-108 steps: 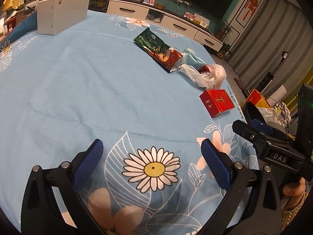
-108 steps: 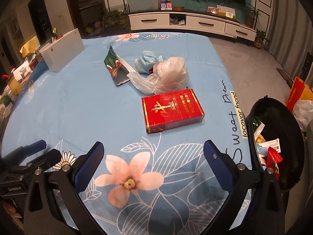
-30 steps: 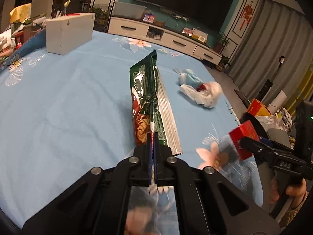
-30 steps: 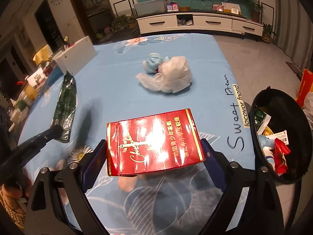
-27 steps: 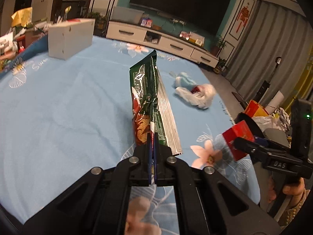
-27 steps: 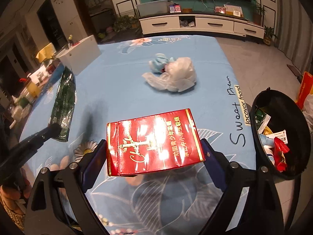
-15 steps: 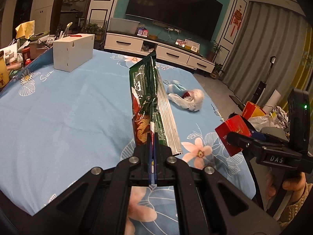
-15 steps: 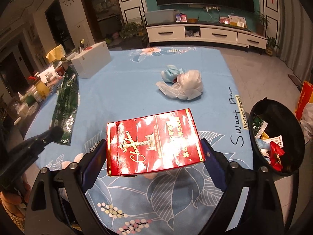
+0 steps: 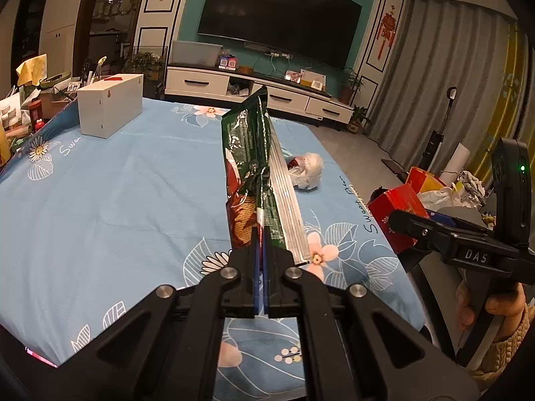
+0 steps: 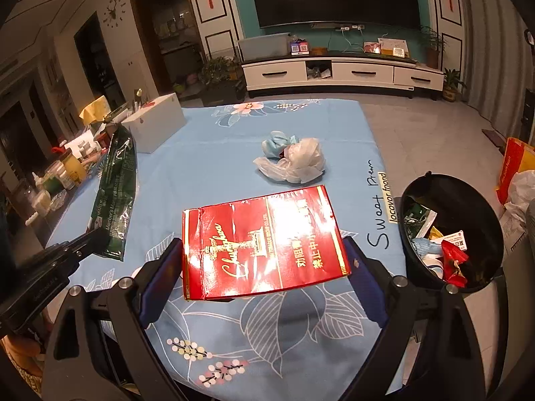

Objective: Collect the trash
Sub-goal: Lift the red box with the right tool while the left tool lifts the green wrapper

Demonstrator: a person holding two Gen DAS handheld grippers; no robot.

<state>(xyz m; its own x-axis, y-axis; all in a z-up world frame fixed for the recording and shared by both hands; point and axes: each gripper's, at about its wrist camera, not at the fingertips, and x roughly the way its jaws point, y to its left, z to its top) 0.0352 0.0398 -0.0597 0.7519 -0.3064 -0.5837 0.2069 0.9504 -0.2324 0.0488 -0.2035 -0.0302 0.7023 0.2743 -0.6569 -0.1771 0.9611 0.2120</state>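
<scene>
Red and glossy, the flat carton (image 10: 264, 244) fills the near middle of the right wrist view, clamped by its two short ends between the wide-set blue pads of the right hand-held gripper (image 10: 264, 264) and held clear above the tabletop (image 10: 207, 167). Its underside is hidden. In the left wrist view only a corner of it shows, the rest behind the gripper's black frame, with part of a hand (image 9: 491, 307) below in a knitted sleeve.

The left hand-held gripper (image 9: 260, 250) has its pads pressed together on the lower edge of a green snack bag (image 9: 254, 167), which stands edge-on and hides part of the cloth beyond it.

Right of the tabletop's edge, on the floor, a black bin (image 10: 451, 230) holds wrappers and paper; its near rim is cut off by a gripper arm.

Farther out on the blue flowered cloth lies a crumpled white plastic bag (image 10: 297, 163) touching a pale blue wad (image 10: 277, 142); something red between them is too small to make out. Farther left stands a white box (image 10: 155, 127). The clutter past the tabletop's left edge is dark and hard to read.
</scene>
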